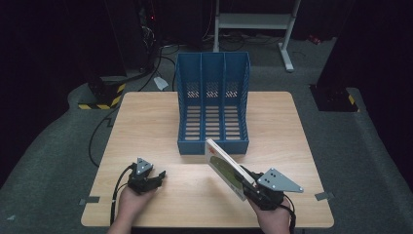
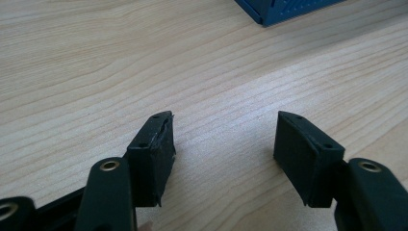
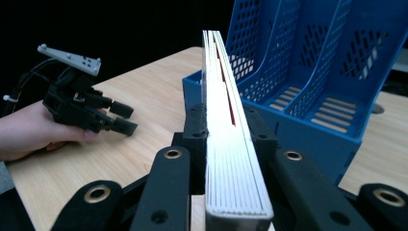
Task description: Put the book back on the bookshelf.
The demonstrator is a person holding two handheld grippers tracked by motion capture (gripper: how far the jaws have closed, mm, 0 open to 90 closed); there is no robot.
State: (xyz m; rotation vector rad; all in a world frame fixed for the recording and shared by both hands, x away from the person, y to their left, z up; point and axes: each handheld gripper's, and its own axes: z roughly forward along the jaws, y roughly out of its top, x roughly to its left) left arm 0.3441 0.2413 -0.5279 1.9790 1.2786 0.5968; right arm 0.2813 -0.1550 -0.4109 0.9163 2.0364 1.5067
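A light wooden table [image 1: 146, 117] stands on grey carpet, with a dark room behind it. A blue three-slot file rack [image 1: 213, 105] sits at the 12 o'clock side of the table centre, its open front facing the person. All three slots are empty, their slatted floors visible.

The right gripper [image 1: 249, 183] is at about 5 o'clock on the table, near the front edge. Its jaws are clenched on a thin book [image 1: 225, 168], which is held on edge and tilted. The book's upper corner reaches toward 11 o'clock and ends just short of the rack's front lip, in line with the rightmost slot. In the right gripper view the book's [image 3: 231, 144] white page edge runs straight away from the camera between the two jaws, with the rack [image 3: 317, 86] just beyond and to its right.

The left gripper [image 1: 158, 176] rests low at about 7 o'clock, held in the left hand [image 1: 129, 202]. Its jaws are released and spread wide, with bare wood between the fingertips [image 2: 154, 144]; nothing is gripped.

Open tabletop lies between the two grippers and along the rack's left flank out to the 9 o'clock edge. A narrower strip runs to the 3 o'clock edge. Cables [image 1: 97, 131] trail on the floor off the left side.
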